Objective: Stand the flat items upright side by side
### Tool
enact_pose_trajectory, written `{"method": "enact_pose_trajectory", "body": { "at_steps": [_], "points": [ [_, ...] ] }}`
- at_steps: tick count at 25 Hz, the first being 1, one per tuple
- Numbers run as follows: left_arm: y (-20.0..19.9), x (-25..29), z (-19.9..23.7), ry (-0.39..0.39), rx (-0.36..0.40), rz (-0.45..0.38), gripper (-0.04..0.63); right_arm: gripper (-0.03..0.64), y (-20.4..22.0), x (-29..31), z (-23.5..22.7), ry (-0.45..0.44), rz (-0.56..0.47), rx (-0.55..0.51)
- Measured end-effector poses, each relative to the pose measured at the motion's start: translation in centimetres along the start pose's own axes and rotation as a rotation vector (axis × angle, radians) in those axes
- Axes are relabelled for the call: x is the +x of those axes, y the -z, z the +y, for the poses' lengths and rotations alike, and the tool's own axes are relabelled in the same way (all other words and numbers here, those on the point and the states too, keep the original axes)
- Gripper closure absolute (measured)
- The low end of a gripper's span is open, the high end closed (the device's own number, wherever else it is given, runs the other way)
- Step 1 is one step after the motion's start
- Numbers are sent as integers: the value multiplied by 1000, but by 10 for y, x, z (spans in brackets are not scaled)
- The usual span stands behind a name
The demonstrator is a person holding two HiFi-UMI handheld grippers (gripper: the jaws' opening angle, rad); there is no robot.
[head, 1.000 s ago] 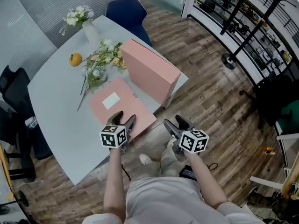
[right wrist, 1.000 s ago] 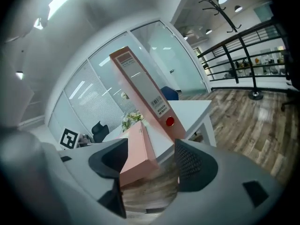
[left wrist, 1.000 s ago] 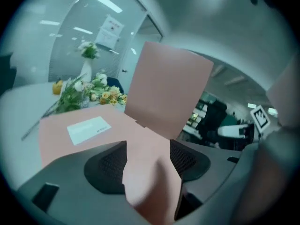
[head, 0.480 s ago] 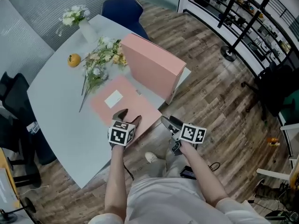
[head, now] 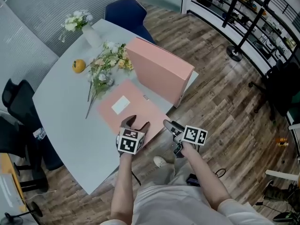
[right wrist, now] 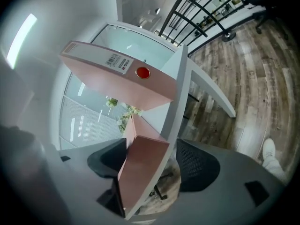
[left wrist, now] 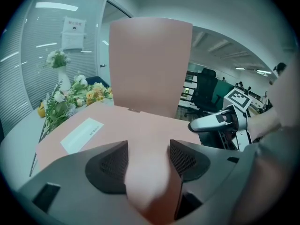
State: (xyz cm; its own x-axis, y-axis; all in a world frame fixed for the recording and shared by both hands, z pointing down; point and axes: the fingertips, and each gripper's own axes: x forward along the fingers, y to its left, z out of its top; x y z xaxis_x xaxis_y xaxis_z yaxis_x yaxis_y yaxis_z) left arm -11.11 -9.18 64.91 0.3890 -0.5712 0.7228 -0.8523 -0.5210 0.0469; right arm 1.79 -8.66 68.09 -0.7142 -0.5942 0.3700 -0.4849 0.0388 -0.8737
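Observation:
A flat pink box [head: 136, 111] with a white label lies on the grey table [head: 65, 111]. A second pink box [head: 159, 71] stands upright behind it. My left gripper [head: 137, 123] sits over the flat box's near corner. In the left gripper view that flat box [left wrist: 126, 130] runs between the spread jaws of the left gripper [left wrist: 147, 161], which stands open. My right gripper [head: 171, 131] is at the table's near edge. Its jaws have just been opening. In the right gripper view the flat box [right wrist: 143, 168] and table edge [right wrist: 180, 93] lie between them, unpressed.
Loose flowers [head: 105, 67], a white vase [head: 89, 34] and an orange [head: 78, 65] lie on the far half of the table. A blue chair [head: 126, 13] stands behind it and a black chair [head: 18, 102] at its left. Wood floor and metal racks [head: 243, 18] lie to the right.
Both grippers have sunk toward the table's near edge. The right one has rolled and come in to the flat box's corner. The left one has settled lower over the box.

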Motion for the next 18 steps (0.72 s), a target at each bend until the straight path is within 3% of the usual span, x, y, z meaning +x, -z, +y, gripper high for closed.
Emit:
{"method": "enact_pose_trajectory", "body": {
  "at_steps": [9,10,18],
  "points": [
    [-1,0,0,-2,6,-5,322,281,6,12,0,-104,35,137],
    [-1,0,1,-1,6,-5,322,309,6,13,1,-110,42,141],
    [-5,-7,3,12,-30,-44,322,313,3,8,17,-92,70,65]
  ]
}}
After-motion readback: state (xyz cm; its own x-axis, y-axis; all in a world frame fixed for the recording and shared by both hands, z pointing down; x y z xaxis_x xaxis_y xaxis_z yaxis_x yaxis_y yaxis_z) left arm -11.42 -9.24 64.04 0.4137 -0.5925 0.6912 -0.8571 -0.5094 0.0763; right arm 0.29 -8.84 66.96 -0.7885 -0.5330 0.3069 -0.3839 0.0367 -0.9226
